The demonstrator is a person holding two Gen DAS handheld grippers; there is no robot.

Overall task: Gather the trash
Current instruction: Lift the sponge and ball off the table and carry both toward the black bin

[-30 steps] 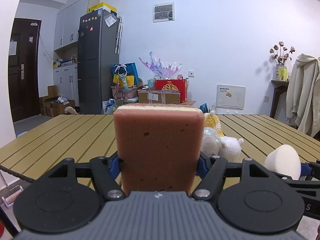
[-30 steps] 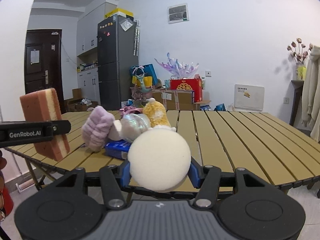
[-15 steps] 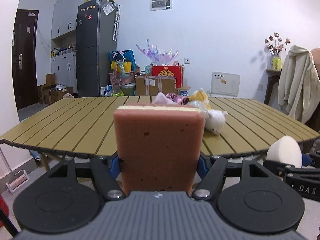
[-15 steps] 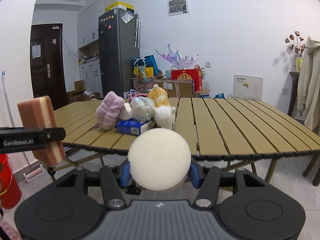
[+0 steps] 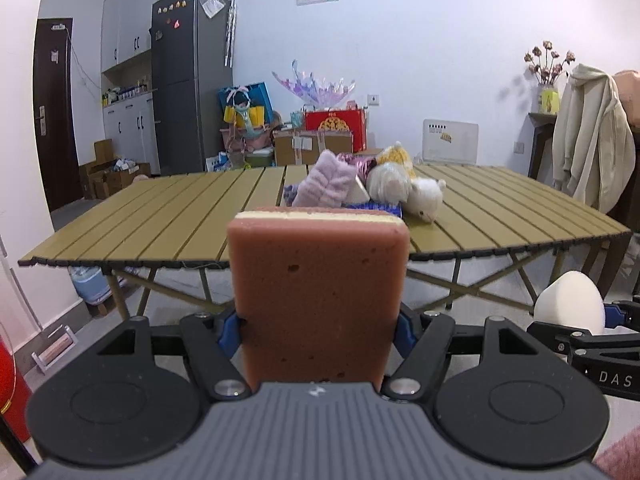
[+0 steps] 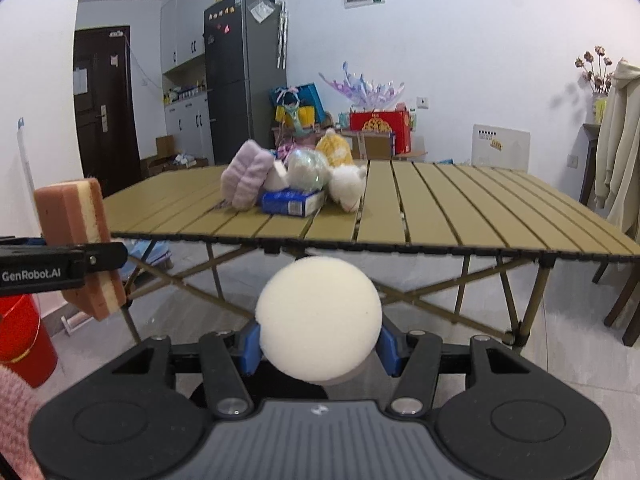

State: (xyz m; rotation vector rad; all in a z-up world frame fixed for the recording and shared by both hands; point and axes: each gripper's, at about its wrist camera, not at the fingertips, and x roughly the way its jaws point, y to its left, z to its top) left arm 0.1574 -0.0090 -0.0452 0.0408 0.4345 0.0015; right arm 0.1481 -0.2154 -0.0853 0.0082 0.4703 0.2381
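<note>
Two grips loaded: my left gripper point(image 5: 319, 322) clamps pink sponge point(image 5: 319, 292) upright betw. its pads; my right gripper point(image 6: 318, 346) pinches white foam ball point(image 6: 318, 317). Table point(image 6: 440, 216) ahead, toy pile point(image 6: 296, 184) on it, well apart. Red bucket point(image 6: 24, 332) low, left of right gripper.

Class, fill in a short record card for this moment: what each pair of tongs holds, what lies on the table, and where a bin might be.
left tongs: shut on pink-and-cream rectangular sponge
right tongs: shut on round white foam ball
slatted wooden folding table: pile of plush toys on blue packet
red plastic bucket: on floor at left, possible bin
</note>
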